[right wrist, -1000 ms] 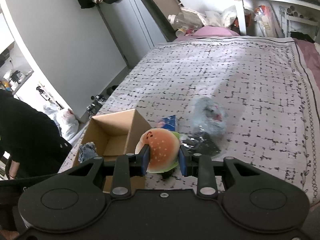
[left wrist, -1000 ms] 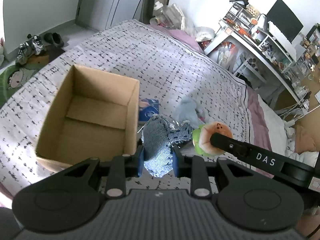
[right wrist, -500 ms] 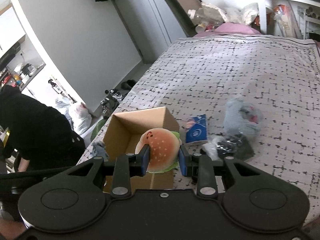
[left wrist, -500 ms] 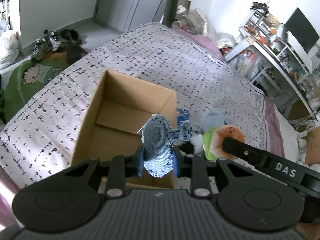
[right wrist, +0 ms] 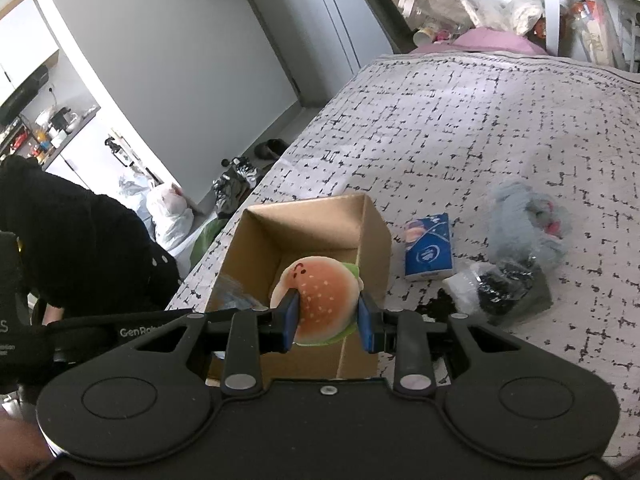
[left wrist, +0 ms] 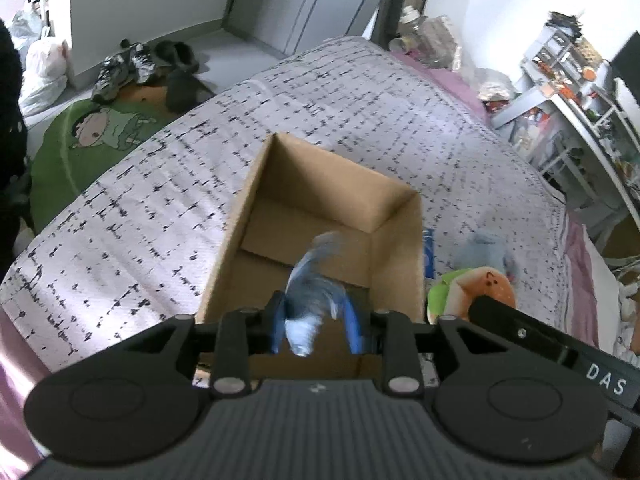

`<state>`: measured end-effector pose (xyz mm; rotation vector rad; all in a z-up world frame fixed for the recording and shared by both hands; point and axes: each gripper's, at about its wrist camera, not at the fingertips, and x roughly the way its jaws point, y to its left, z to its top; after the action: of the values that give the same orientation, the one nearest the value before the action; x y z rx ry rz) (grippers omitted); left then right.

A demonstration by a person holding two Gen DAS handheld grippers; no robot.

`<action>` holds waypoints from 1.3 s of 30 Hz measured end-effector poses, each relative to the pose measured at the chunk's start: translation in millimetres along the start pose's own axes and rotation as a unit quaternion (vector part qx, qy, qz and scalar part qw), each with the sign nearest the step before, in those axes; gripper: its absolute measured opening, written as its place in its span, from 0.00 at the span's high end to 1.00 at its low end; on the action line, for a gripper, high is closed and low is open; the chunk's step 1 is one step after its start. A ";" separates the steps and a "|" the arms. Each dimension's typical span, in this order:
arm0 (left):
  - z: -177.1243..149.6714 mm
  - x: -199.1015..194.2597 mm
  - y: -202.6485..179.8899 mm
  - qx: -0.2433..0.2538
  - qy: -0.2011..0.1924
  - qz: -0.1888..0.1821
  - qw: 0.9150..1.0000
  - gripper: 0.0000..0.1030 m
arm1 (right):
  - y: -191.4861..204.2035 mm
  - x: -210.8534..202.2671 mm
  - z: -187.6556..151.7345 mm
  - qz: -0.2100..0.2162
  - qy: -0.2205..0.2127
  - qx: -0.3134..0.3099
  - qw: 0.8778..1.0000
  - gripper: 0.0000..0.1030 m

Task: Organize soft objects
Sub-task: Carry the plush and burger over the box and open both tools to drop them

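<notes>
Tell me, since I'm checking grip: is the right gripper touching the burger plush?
Touching. The right wrist view shows both blue pads of the right gripper pressed against the burger plush.

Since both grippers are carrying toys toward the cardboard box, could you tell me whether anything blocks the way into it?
Nothing visible does. The cardboard box is open-topped, no lid or flap across it. The left gripper, jaws opening, has the blue denim toy over the box interior; the right gripper holds the burger plush above the box's near edge.
</notes>
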<state>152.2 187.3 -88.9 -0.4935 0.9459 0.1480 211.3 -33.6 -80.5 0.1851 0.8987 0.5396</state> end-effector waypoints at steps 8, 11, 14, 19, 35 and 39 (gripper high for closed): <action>3.1 -8.7 10.2 -0.010 -0.001 0.012 1.000 0.64 | 9.3 12.0 -4.0 0.010 0.015 -0.003 1.000 0.70; 4.0 -10.9 14.7 -0.018 0.000 0.011 1.000 0.64 | 13.2 14.0 -5.9 0.015 0.019 -0.005 1.000 0.65; 3.3 -13.3 16.0 -0.022 0.002 0.014 1.000 0.61 | 15.4 15.6 -7.5 0.026 0.024 -0.005 0.999 0.53; -0.1 -17.4 14.1 -0.022 0.008 0.022 0.999 0.51 | 13.4 9.2 -9.2 0.029 0.028 -0.001 0.999 0.42; -12.6 -34.0 -16.5 -0.008 -0.007 0.019 1.000 0.15 | -36.2 -39.2 -6.5 0.003 0.001 0.010 1.000 0.14; -16.5 -37.8 -30.2 0.009 -0.019 0.036 0.999 0.07 | -52.3 -49.3 -4.3 -0.002 -0.006 0.014 1.000 0.13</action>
<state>128.0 156.4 -56.2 -0.4390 0.9272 0.2144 202.5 -104.0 -68.4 0.2122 0.8960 0.5223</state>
